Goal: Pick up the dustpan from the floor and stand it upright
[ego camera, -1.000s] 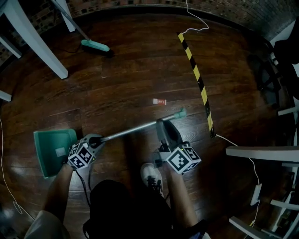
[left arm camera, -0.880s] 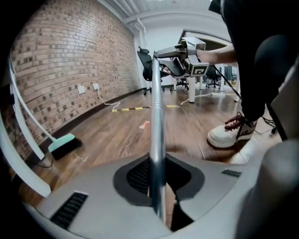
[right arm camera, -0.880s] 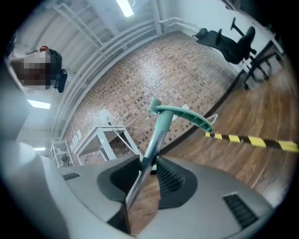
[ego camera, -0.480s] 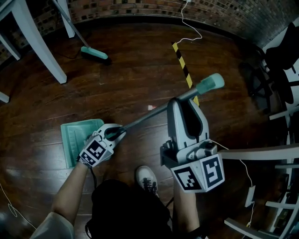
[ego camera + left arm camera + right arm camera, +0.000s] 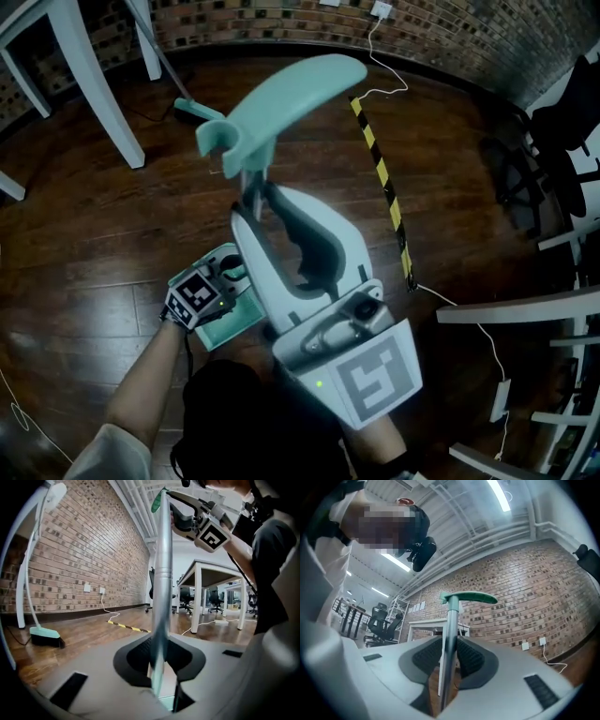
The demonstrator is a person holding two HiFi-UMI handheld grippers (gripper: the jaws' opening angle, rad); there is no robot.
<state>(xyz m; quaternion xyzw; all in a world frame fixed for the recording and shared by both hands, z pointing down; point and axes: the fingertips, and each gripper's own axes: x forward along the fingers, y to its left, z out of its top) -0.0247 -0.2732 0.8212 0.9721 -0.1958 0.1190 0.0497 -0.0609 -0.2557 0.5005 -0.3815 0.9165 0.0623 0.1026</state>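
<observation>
- The teal plastic dustpan [image 5: 232,326] has its scoop down low by the dark wooden plank floor [image 5: 112,234]. It sits just in front of the person, partly hidden under the left gripper [image 5: 232,273]. I cannot tell whether it touches the boards.
- Its long silver metal pole [image 5: 161,588] stands close to vertical, rising from the scoop towards the person's head.
- The left gripper [image 5: 159,663] is clamped on the pole low down, just above the scoop, with both dark pads against the metal.
- The right gripper [image 5: 256,199] grips the pole [image 5: 449,644] high up, just under the curved teal plastic handgrip [image 5: 281,98]. Its jaws have just been closing, and the pole sits squeezed between the ribbed pads.
- In the right gripper view the handgrip [image 5: 468,597] caps the pole just above the right gripper [image 5: 447,663].
- A teal-headed broom [image 5: 197,111] leans near the red brick wall [image 5: 281,19], well apart from the dustpan.
- A yellow-and-black striped tape strip [image 5: 384,178] runs across the floor to the right.
- A white table leg [image 5: 94,80] stands at the far left.
</observation>
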